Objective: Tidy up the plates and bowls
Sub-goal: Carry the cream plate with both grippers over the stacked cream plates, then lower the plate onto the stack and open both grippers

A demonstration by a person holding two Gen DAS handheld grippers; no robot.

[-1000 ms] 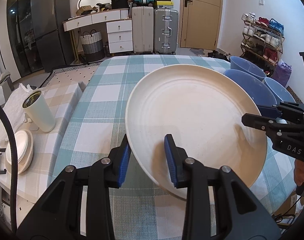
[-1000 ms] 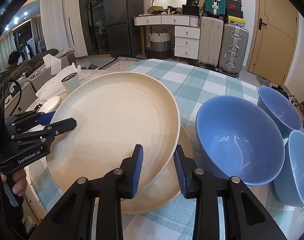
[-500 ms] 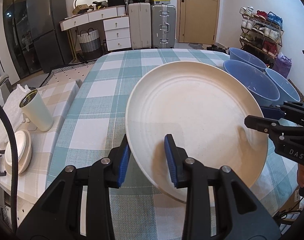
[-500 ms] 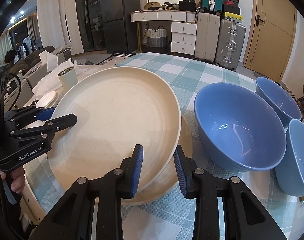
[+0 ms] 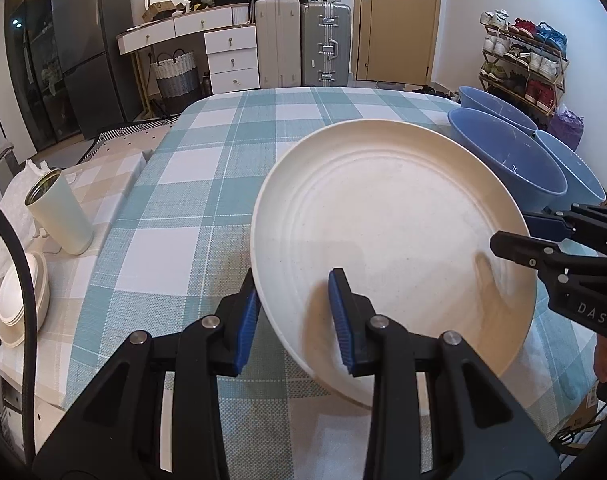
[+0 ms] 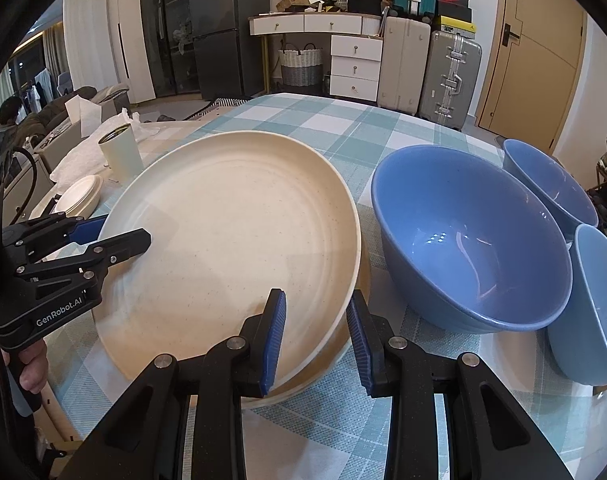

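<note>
Your table [image 5: 231, 152], covered in a teal-and-white checked cloth, fills most of both views. On it, the biggest piece is the wide cream speckled plate [image 6: 231, 240], which you hold tilted above a second cream plate [image 6: 343, 344]; that lower plate lies flat on the cloth and only its rim shows on the near right side. Whether the two plates touch anywhere, you cannot tell from these views.

To the right of the plates sits your large blue ceramic bowl [image 6: 471, 248], upright, with two smaller blue bowls [image 6: 551, 188] just beside it, one behind and one nearer at the right edge.

Your left gripper [image 5: 293, 316] has its blue-padded jaws closed narrowly over the near left rim of the tilted plate, one pad under and one on top. Your right gripper [image 6: 315, 340] pinches the opposite rim the same way, its jaws nearly together with the plate edge between them.

Off the cloth on the left, on a beige checked surface, stand a pale green cylindrical tumbler [image 5: 59, 216] and a small stack of white dishes [image 5: 19, 296].
</note>
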